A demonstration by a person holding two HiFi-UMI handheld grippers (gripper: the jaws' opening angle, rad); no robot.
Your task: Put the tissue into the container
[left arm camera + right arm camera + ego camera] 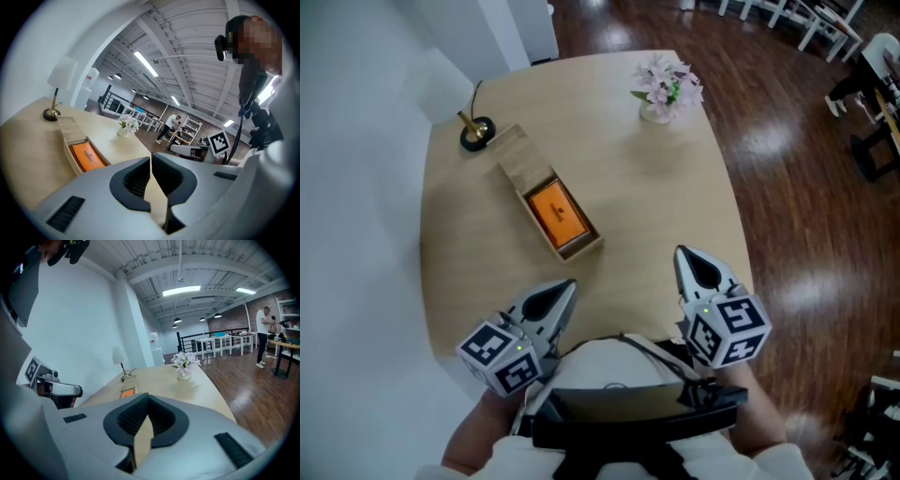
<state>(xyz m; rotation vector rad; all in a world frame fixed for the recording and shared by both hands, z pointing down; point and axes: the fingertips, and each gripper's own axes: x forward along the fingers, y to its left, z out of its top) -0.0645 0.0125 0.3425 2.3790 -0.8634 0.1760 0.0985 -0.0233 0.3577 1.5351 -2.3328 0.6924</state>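
Note:
A long light-wood container [518, 157] lies on the round table, left of the middle. In its open near half sits an orange tissue pack [557, 213]; a wooden lid covers the far half. The same container [69, 136] and orange pack [87, 155] show in the left gripper view, and the pack [127, 393] shows small in the right gripper view. My left gripper [570, 284] hovers at the table's near edge, shut and empty. My right gripper [682, 251] is held beside it, shut and empty too. Both are well short of the container.
A vase of pale pink flowers [666, 89] stands at the table's far right. A lamp with a black base [475, 132] stands at the far left, just beyond the container. Dark wood floor surrounds the table [675, 187]. A person stands far off in the room.

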